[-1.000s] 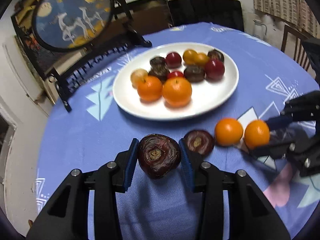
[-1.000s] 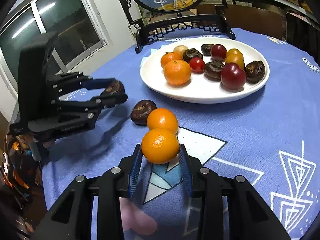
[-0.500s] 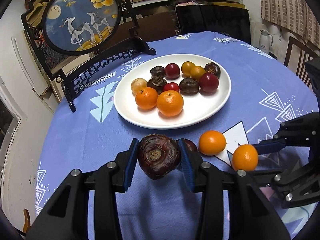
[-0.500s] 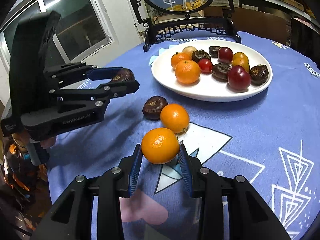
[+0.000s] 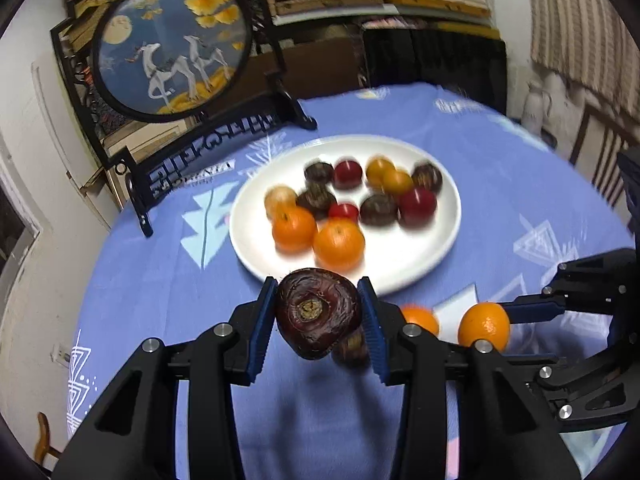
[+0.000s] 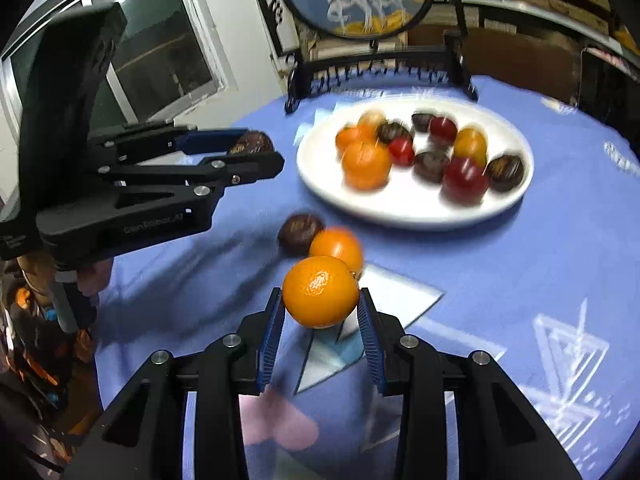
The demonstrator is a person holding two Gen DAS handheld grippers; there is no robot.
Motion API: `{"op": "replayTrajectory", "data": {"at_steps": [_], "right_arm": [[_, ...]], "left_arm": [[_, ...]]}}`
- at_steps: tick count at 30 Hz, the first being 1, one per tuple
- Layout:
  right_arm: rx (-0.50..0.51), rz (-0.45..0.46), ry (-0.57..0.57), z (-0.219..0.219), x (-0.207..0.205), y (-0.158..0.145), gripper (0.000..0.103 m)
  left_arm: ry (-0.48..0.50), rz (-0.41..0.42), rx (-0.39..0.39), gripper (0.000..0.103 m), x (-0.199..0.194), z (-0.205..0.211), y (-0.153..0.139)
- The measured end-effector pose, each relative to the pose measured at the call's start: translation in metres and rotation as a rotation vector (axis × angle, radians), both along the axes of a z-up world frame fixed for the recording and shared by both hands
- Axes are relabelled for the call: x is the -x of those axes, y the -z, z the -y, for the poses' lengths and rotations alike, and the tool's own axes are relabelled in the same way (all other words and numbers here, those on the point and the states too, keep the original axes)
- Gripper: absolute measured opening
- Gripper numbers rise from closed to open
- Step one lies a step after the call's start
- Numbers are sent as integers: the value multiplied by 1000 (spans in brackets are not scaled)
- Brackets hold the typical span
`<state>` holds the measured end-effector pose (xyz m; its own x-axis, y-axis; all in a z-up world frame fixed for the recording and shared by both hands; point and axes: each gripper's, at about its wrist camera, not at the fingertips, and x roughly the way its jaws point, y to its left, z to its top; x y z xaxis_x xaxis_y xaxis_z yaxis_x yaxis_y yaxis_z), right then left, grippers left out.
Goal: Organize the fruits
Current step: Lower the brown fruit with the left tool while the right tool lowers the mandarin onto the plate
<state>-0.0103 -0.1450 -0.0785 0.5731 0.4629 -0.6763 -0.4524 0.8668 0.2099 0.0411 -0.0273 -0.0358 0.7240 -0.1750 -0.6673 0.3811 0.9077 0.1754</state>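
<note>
The left gripper (image 5: 319, 314) is clenched on a dark brown fruit (image 5: 318, 312), which sits between the two blue pads and is lifted above the blue tablecloth (image 5: 160, 280). In the right wrist view this same gripper (image 6: 256, 156) hangs in the air on the left side, with the dark fruit at its tip. The right gripper (image 6: 320, 312) is closed on an orange (image 6: 320, 291) in the same way, and this orange is also off the cloth.

Just beyond the held fruits, two pieces are not yet collected. A second orange (image 6: 337, 245) lies on the tablecloth, and a second dark fruit (image 6: 300, 229) lies touching it or just beside it; the blur does not let me say which. In the left wrist view these two are mostly hidden behind the gripper fingers.

Farther away stands the white plate (image 6: 408, 212). It carries two oranges at its near left side, and behind them several dark brown fruits, some red ones and some yellow ones, all a little blurred. Behind the plate is a round picture with deer (image 5: 172, 40) in a black stand, and then shelves.

I judge that the task is well advanced but not finished. Most fruits are on the plate, two are in the grippers on the way, and two wait on the cloth. What is left is to set down the held fruits on the plate, probably near their own kind, and then fetch the last two.
</note>
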Motion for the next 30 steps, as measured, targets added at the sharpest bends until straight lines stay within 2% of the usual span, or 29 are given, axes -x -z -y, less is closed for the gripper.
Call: {"op": "replayTrajectory", "data": {"at_steps": [6,9,14,20,22,30], "right_arm": [[-9,131,59,21,-19,-49,37],[-34,181,94,32,-34,-69,37],[-78,224,149,40,-68,-89,37],[-80,243,175,31,-102,-94,37],[-78,236,165,26,-111,-91,37],[-86,190,178,27,-130,-65,37]], "left_arm": [[-88,42,144,40,-34,-6,-38],[-115,61,165,40,-51,1,-49],[-171,70,162,40,-78,15,-47],[-190,21,202,40,-100,15,-23],[-197,5,167,40,-106,16,-13],[-228,7,120,40,-115,19,4]]}}
